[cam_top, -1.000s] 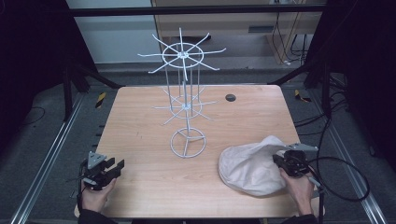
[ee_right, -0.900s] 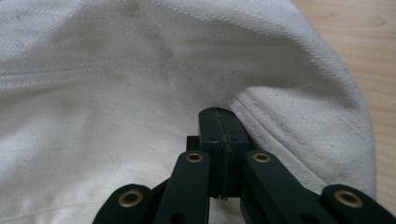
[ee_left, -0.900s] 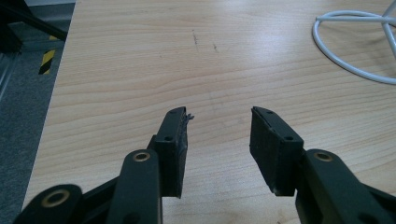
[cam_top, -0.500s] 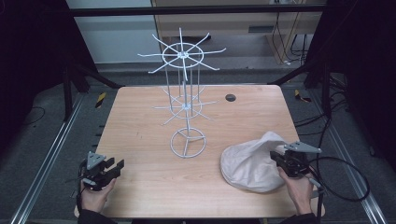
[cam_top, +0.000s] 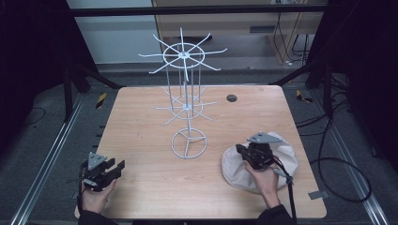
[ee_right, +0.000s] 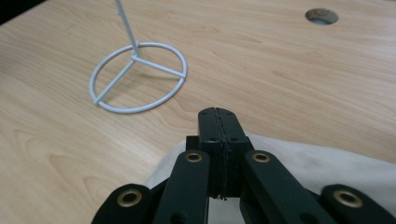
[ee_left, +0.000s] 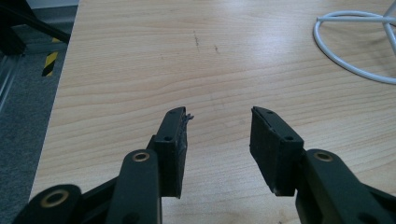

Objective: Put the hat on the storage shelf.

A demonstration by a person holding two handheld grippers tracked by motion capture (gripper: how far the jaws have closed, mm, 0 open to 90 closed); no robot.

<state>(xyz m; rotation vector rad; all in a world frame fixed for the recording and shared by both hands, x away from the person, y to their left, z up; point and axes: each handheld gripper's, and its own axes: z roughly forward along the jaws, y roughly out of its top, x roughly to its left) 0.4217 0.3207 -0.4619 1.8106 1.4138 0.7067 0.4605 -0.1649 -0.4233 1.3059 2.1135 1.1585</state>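
Presently catalogued: a cream-coloured soft cloth hat (cam_top: 281, 161), kept at the near right of the pale wooden table (cam_top: 141, 122), short of the white wire display stand (cam_top: 187, 105), probably as stock awaiting hanging. The right gripper (ee_right: 217, 116) is held above the cloth's edge with jaws pressed together; whether fabric is pinched between them cannot be told. The left gripper (ee_left: 218, 133) is parked apart over bare wood, jaws spread and nothing between. The hat's form is partly covered by the hand.
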